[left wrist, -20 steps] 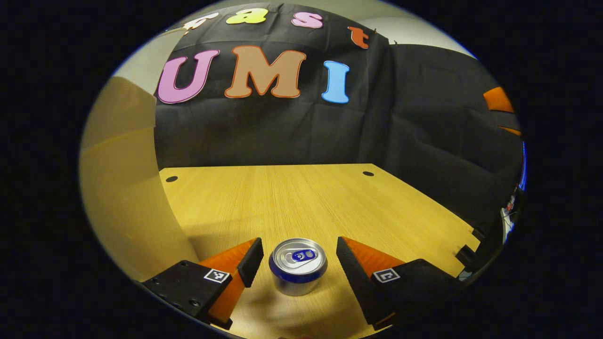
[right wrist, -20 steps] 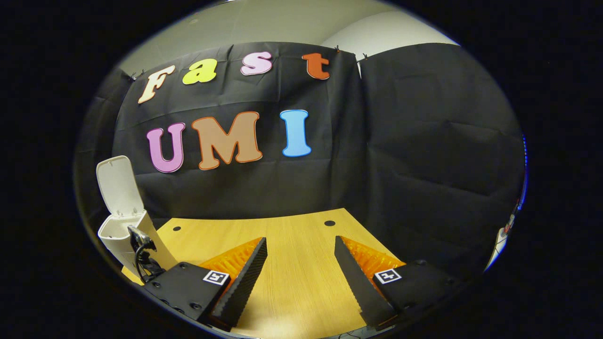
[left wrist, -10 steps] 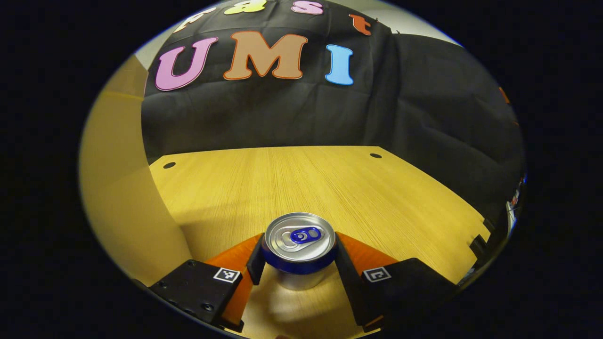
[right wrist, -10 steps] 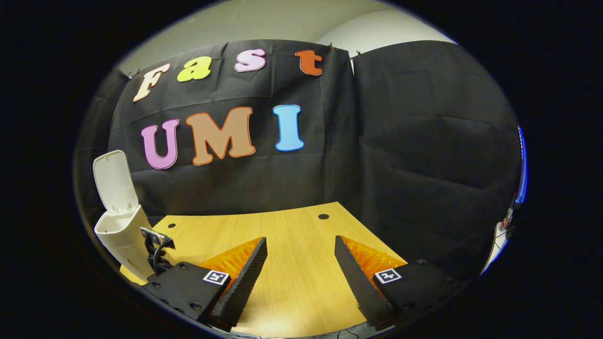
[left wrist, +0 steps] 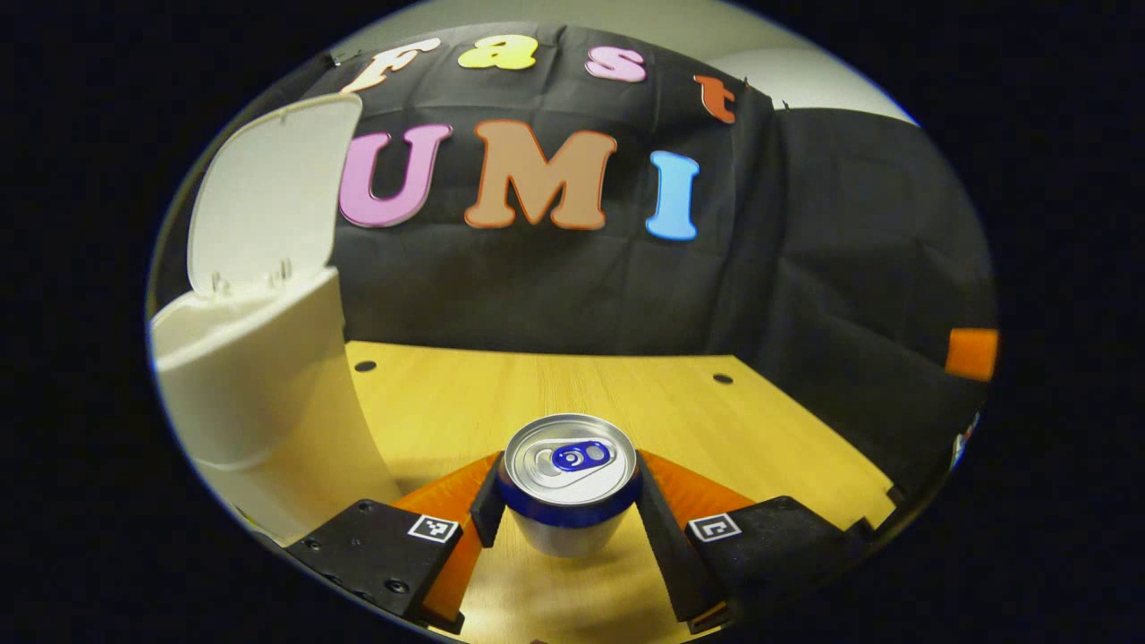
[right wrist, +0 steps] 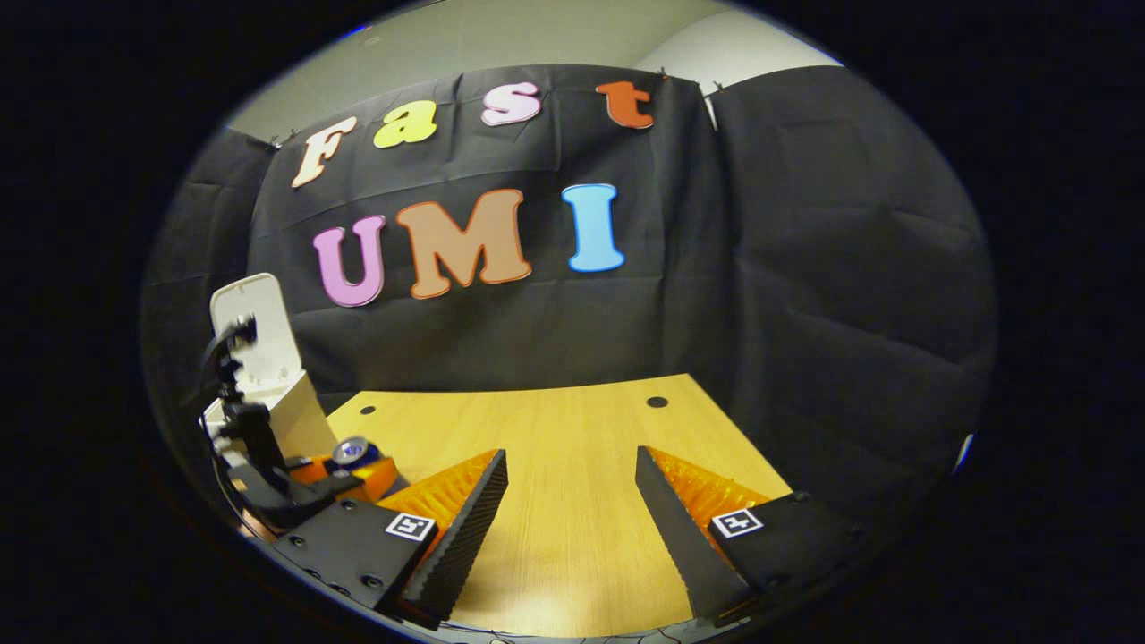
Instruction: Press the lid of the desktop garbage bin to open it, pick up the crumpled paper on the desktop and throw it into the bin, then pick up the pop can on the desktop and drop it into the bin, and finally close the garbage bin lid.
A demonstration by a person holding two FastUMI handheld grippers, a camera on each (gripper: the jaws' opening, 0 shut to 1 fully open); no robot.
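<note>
Left gripper view: the left tool (left wrist: 569, 501) has both fingers pressed against the sides of the pop can (left wrist: 569, 478), which stands upright between them, its silver top and blue pull tab facing up, over the near part of the wooden worktop (left wrist: 626, 402). Whether the can's base touches the wood cannot be told. Just to the left, by the worktop's left edge, stands the white garbage bin (left wrist: 241, 376), its lid (left wrist: 268, 192) tipped up and back so the mouth is open. Two dark holes mark the worktop near its far edge, in front of the black cloth wall. Right gripper view: the right tool (right wrist: 571, 523) holds nothing, its two fingers spread wide apart above the near edge of the worktop (right wrist: 572, 447). At the left of this view the garbage bin (right wrist: 286, 416) stands by the worktop's far left corner with its lid (right wrist: 255, 326) raised, and just in front of it the left tool (right wrist: 353, 470), blurred, carries the pop can (right wrist: 354, 452).
</note>
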